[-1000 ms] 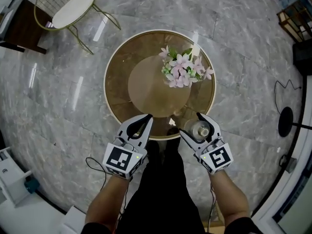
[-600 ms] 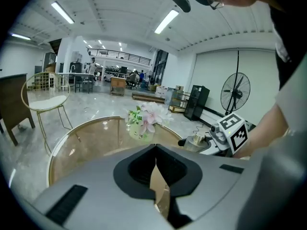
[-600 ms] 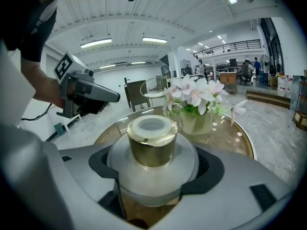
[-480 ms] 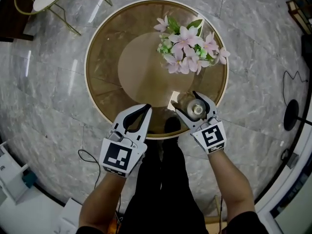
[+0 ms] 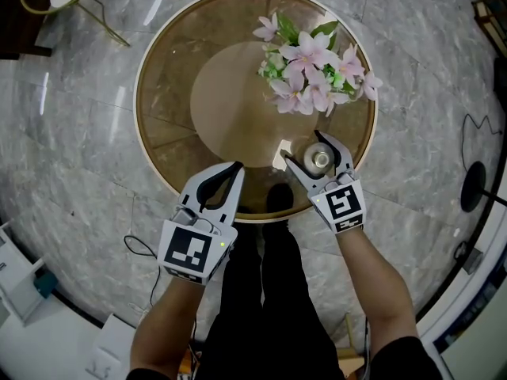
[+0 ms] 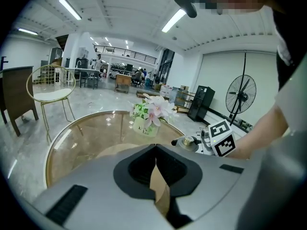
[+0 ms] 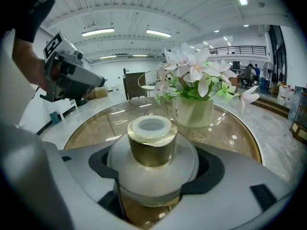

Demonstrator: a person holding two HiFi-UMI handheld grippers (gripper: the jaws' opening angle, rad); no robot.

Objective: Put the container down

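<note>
Fingers of the left gripper (image 5: 235,169) are pressed together on nothing, parked at the 6 o'clock rim of the round glass worktop (image 5: 162,125) as before. The right gripper (image 5: 307,150) has carried the gold-necked frosted container (image 5: 321,161), clamped in its fingers, in over the glass to about 4 o'clock, nearer the flower vase (image 5: 313,70). Set-down looks close, though contact with the glass can't be judged.

Head view high up, looking down on the round table (image 5: 170,117), both gripper views low and close, looking across it, all share the flowers (image 5: 313,66).
</note>
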